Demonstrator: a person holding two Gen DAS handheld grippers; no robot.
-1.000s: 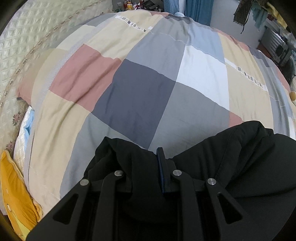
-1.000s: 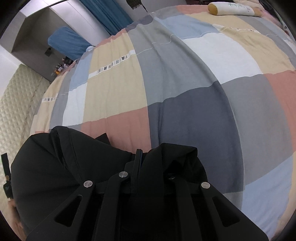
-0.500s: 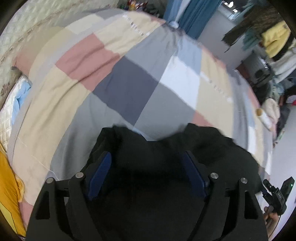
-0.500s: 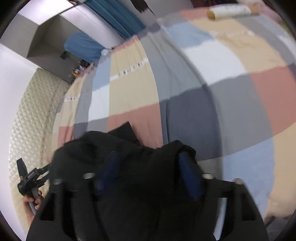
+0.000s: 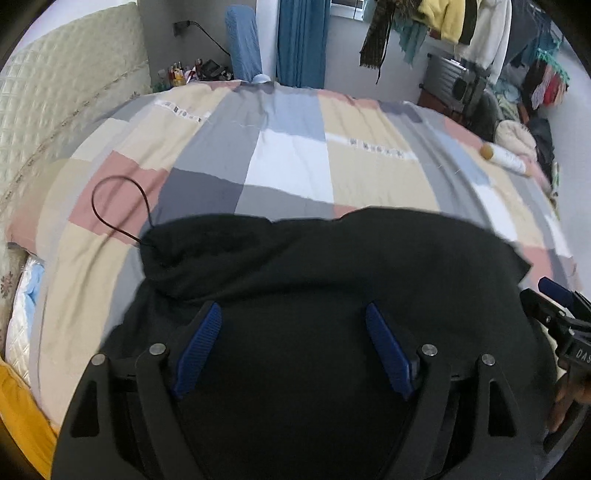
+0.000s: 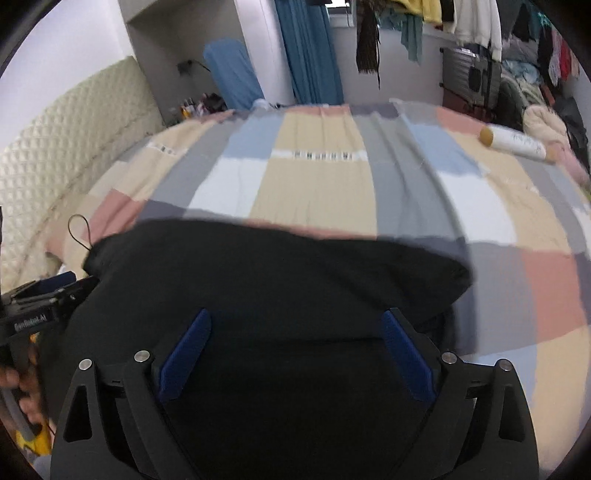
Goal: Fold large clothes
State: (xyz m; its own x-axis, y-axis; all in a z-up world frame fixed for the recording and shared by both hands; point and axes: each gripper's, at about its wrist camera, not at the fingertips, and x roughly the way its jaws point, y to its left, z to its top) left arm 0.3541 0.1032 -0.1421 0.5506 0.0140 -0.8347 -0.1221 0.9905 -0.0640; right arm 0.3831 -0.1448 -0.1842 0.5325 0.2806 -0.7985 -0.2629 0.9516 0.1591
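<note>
A large black garment (image 5: 332,266) lies folded over on the patchwork bed cover (image 5: 295,162); it also shows in the right wrist view (image 6: 266,273). A thin black drawstring loop (image 5: 110,206) trails off its left end. My left gripper (image 5: 293,325) is open above the garment, its blue pads (image 5: 197,347) wide apart and holding nothing. My right gripper (image 6: 293,328) is open too, blue pads (image 6: 404,354) spread over the cloth. The right gripper shows at the right edge of the left wrist view (image 5: 561,321).
A quilted headboard (image 5: 48,96) runs along the left. A white cylindrical bolster (image 6: 513,142) lies at the bed's far right. Clothes hang on a rack (image 6: 443,22) behind the bed, near blue curtains (image 5: 301,40). A yellow pillow (image 5: 22,413) sits at the near left.
Both grippers were shut on the garment's edge a second ago; both have opened and let it go, then pulled back and up. The garment now lies flat on the bed.
</note>
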